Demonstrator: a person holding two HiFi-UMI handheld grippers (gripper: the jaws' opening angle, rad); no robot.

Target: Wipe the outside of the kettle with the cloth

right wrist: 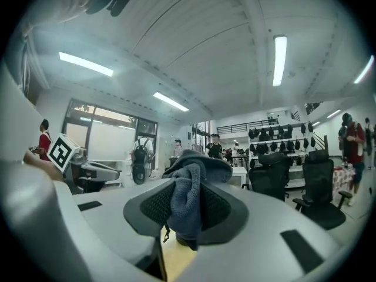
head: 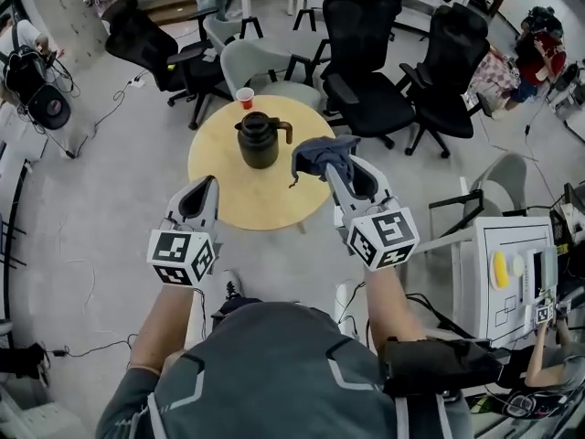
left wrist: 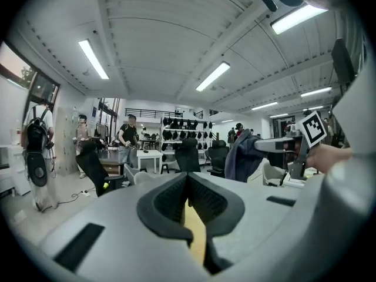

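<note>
A dark kettle (head: 259, 140) with a brown handle stands on the round yellow table (head: 228, 199). My right gripper (head: 335, 169) is shut on a grey-blue cloth (head: 323, 155), held over the table's right edge, right of the kettle. In the right gripper view the cloth (right wrist: 191, 192) bunches up between the pads. My left gripper (head: 205, 187) is shut and holds nothing, over the table's near left edge. In the left gripper view its jaws (left wrist: 188, 178) meet, and the cloth (left wrist: 242, 156) shows to the right.
A red cup (head: 244, 97) stands at the table's far edge behind the kettle. Black office chairs (head: 375, 71) and a grey chair (head: 260, 67) ring the far side. A white cabinet (head: 516, 277) stands at the right. Cables lie on the floor at left.
</note>
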